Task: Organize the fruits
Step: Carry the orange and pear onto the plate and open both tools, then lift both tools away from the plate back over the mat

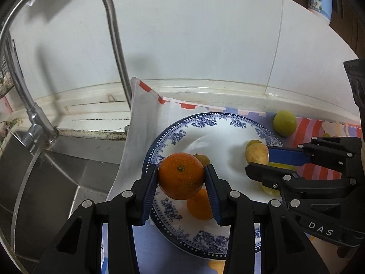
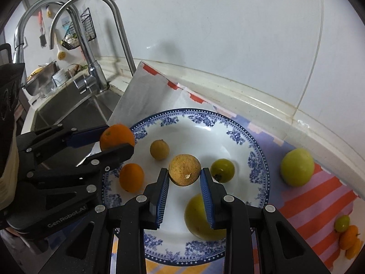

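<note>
We hold an orange [image 1: 181,175] in the left gripper [image 1: 181,178] and a tan fruit [image 2: 184,170] in the right gripper [image 2: 184,173], both directly above the plate [image 2: 257,159].

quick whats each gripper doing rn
Left gripper: shut on the round orange tangerine.
Right gripper: shut on the small round tan-brown fruit.

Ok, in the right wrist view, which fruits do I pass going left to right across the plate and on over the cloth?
Orange in the left claw → small orange on the plate → small yellow-brown fruit → tan fruit in the right claw → small green fruit → large green fruit on the cloth → little cluster at the far right.
</note>
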A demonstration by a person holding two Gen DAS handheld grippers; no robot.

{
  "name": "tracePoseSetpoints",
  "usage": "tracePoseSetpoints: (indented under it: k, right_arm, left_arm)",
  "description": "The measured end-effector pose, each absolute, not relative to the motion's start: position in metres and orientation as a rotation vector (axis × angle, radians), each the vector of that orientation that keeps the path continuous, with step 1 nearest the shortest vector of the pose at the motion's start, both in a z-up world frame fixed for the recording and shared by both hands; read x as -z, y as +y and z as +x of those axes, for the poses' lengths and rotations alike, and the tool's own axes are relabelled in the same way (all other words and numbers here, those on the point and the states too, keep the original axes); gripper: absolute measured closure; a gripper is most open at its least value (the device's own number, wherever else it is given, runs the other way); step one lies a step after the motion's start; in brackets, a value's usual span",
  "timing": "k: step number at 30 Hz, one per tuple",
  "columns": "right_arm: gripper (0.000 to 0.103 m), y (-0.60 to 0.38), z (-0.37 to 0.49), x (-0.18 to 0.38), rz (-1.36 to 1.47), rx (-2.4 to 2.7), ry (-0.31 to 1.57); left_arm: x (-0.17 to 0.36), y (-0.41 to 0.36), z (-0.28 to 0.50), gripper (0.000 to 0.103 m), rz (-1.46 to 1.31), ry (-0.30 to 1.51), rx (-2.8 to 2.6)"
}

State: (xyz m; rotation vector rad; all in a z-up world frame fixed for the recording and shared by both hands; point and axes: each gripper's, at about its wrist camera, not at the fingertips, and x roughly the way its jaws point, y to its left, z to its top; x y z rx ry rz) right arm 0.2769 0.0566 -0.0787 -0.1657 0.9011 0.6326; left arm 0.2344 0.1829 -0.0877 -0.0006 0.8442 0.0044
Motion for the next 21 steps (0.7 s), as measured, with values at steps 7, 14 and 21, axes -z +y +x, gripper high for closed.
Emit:
tracePoseSetpoints:
  k: [7,14,21]
  right_arm:
    - [0.069,0.053,0.277,0.076,-0.154,-0.621,0.892]
    - [0.069,0.043,0.269,0.067,-0.152,-0.607,0.867]
    - [0.069,0.024,0.250,0.051,-0.140,-0.579,0.827]
  left_arm:
    - [0.094,0.178,0.239,0.062,0.005,0.866,0.008]
    - [0.080,0.171,0.227,0.058,0.022,0.840,-0.021]
    - [0.057,0.159,0.206,0.058,0.012,0.794,-0.032]
